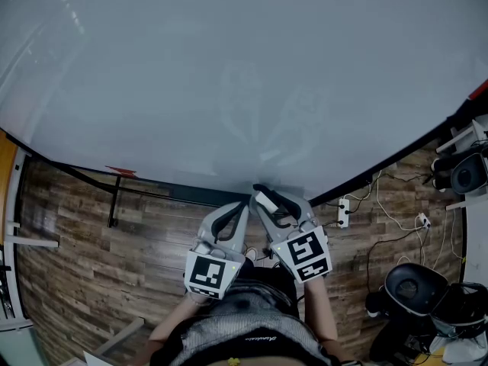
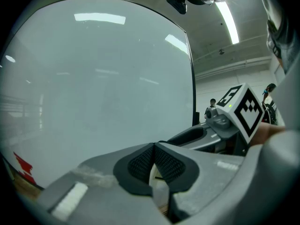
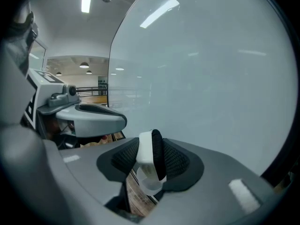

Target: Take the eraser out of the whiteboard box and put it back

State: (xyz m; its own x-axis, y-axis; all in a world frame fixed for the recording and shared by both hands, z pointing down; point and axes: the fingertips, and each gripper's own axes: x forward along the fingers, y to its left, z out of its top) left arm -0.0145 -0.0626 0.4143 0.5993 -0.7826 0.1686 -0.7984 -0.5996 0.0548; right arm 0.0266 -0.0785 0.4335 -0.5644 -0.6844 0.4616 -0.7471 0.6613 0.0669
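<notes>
The eraser (image 3: pixel 151 154), white-backed with black felt, stands on edge between the mesh pads of my right gripper (image 3: pixel 151 162), which is shut on it. From the head camera the eraser (image 1: pixel 266 201) shows as a pale block at that gripper's tips (image 1: pixel 264 198), just below the whiteboard's lower edge. My left gripper (image 2: pixel 153 159) is shut, its pads touching with nothing between them; its tips (image 1: pixel 242 207) sit close to the left of the right gripper. The whiteboard box is not in sight in any view.
The large whiteboard (image 1: pixel 229 67) fills the space ahead. Its black stand bar (image 1: pixel 114 200) crosses the wood floor (image 1: pixel 76 242) at the left. A power strip with cables (image 1: pixel 343 213) and a black chair (image 1: pixel 412 288) stand at the right.
</notes>
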